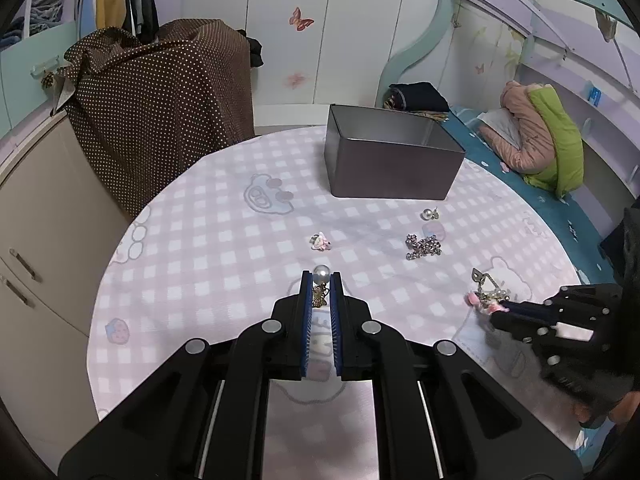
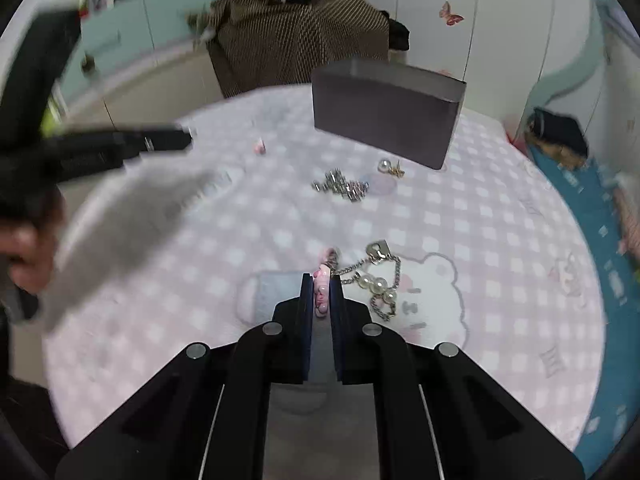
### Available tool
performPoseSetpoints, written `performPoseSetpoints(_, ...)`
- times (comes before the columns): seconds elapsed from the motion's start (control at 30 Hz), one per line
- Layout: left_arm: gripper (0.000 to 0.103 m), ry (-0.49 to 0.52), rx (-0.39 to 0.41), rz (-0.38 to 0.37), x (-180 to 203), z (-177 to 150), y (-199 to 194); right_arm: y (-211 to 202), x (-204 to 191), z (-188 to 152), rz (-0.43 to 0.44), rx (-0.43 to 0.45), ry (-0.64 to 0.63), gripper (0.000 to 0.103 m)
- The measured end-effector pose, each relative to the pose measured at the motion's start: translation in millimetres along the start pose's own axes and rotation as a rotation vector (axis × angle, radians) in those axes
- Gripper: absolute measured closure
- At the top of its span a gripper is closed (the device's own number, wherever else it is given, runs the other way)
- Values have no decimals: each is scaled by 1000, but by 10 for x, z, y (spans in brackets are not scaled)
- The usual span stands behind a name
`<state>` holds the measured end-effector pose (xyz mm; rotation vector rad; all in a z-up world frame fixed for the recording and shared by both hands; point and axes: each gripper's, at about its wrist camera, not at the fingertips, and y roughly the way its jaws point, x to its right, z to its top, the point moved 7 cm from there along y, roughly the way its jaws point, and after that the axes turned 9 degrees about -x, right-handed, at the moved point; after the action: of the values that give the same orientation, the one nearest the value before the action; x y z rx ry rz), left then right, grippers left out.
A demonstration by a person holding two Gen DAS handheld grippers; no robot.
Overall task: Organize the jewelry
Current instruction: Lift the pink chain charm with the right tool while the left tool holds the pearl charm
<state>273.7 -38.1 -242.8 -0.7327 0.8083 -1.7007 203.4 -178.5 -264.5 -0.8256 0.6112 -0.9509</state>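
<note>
My left gripper is shut on a pearl earring with a gold part, held just above the checked cloth. My right gripper is shut on a pink charm that lies against a pearl and chain bracelet; it also shows in the left wrist view at the right. A dark open box stands at the back of the table. Loose on the cloth lie a silver crystal chain, a second pearl earring and a small pink-white charm.
The round table has a pink checked cloth. A brown dotted cover drapes furniture behind it. A bed with a blue sheet and clothes lies to the right. Cabinets stand at the left.
</note>
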Motion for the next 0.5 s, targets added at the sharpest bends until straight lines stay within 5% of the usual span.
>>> performPoseSetpoints(0.33,94,29,55,-8,53,290,-208,-418,253,311,157,120,145,96)
performPoseSetpoints(0.5,94,35,77,-5,68,401,-291,-527,308,415,168,137,153,96)
